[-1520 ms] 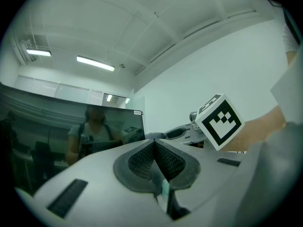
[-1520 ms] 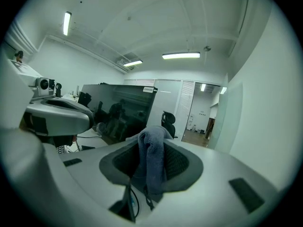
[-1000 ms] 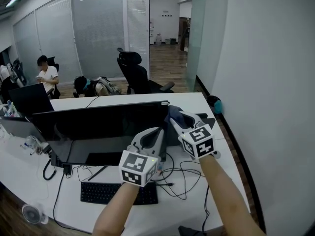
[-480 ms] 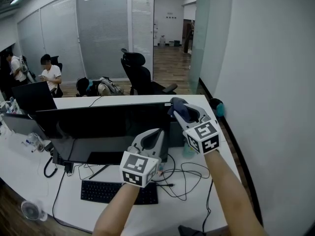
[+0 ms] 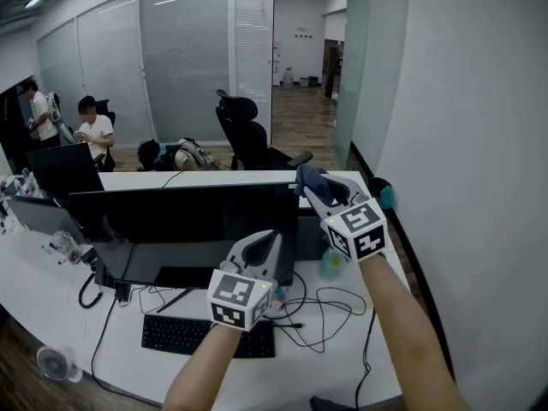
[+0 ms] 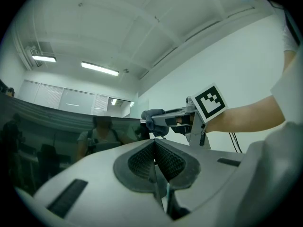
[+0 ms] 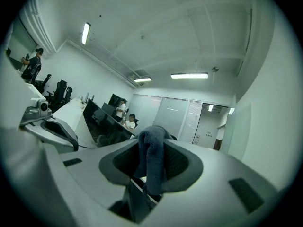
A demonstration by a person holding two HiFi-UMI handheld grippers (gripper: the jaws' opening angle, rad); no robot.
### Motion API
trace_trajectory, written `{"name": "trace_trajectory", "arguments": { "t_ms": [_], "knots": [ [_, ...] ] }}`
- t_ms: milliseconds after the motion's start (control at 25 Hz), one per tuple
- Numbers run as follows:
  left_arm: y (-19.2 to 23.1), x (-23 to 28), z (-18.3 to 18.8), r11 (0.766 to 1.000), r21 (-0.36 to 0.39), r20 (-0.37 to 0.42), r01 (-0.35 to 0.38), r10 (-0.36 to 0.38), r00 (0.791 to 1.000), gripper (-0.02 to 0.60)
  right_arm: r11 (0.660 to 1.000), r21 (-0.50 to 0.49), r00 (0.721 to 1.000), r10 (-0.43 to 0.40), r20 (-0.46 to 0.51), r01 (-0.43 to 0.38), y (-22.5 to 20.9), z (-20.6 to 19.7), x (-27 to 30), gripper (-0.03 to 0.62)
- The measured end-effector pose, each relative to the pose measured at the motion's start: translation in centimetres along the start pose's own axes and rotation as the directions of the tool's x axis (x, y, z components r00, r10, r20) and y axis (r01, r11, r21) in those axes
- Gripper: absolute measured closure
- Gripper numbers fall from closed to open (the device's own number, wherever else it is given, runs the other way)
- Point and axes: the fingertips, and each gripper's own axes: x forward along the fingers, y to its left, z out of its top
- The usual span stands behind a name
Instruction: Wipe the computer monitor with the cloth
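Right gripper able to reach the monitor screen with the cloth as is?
Probably yes: the right gripper holds the cloth beside the monitor, at its top right corner, with nothing between them.

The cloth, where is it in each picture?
Head view: cloth upper middle, in the jaws of the right gripper, above the monitor corner.
Left gripper view: cloth at centre, on the right gripper's tip.
Right gripper view: cloth at centre, clamped between the jaws.
Shared landmark: the monitor.
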Motion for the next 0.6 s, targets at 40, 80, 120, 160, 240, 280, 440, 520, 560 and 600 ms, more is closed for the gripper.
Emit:
{"name": "trace_trajectory", "arguments": {
  "t_ms": [40, 80, 120, 160, 240, 280, 440, 520, 560, 600],
  "knots": [
    [-0.1, -0.1, -0.1, 1.000, -0.001, -0.003, -0.001, 0.001, 1.000, 0.574, 1.000, -0.014, 1.000, 0.003, -0.005, -0.003, 0.0, 0.1, 0.1, 0.464],
    [-0.1, -0.1, -0.2, 1.000, -0.002, -0.005, -0.002, 0.002, 1.000, 0.574, 0.999, -0.032, 1.000, 0.005, -0.007, -0.005, -0.1, 0.3, 0.1, 0.464],
    [-0.1, -0.2, -0.3, 1.000, -0.003, -0.007, -0.005, 0.005, 1.000, 0.574, 0.999, -0.049, 1.000, 0.007, -0.004, -0.007, -0.2, 0.6, 0.1, 0.464],
    [-0.1, -0.3, -0.4, 1.000, -0.005, -0.008, -0.010, 0.010, 1.000, 0.574, 0.998, -0.063, 1.000, 0.010, -0.002, -0.011, -0.3, 0.9, 0.2, 0.464],
    [0.2, -0.5, -0.7, 1.000, -0.010, -0.010, -0.023, 0.023, 1.000, 0.574, 0.995, -0.091, 0.999, 0.027, -0.021, -0.029, -0.2, 1.4, 0.6, 0.465],
    [0.3, -0.6, -0.9, 0.999, -0.015, -0.010, -0.030, 0.030, 0.999, 0.574, 0.993, -0.112, 0.999, 0.035, -0.040, -0.039, -0.1, 1.5, 0.8, 0.465],
    [0.7, -1.1, -1.2, 0.998, -0.030, -0.013, -0.053, 0.053, 0.999, 0.574, 0.975, -0.209, 0.995, 0.056, -0.081, -0.072, 0.0, 2.1, 1.3, 0.465],
    [1.0, -1.2, -1.1, 0.998, -0.031, -0.013, -0.062, 0.062, 0.998, 0.574, 0.968, -0.237, 0.994, 0.064, -0.083, -0.082, 0.3, 2.5, 1.4, 0.465],
    [1.2, -1.2, -1.0, 0.997, -0.031, -0.011, -0.066, 0.066, 0.998, 0.574, 0.965, -0.247, 0.994, 0.066, -0.083, -0.085, 0.4, 2.7, 1.5, 0.465],
    [1.3, -1.3, -0.9, 0.997, -0.032, -0.007, -0.069, 0.069, 0.998, 0.574, 0.963, -0.256, 0.994, 0.067, -0.084, -0.087, 0.6, 2.9, 1.5, 0.465]
  ]
}}
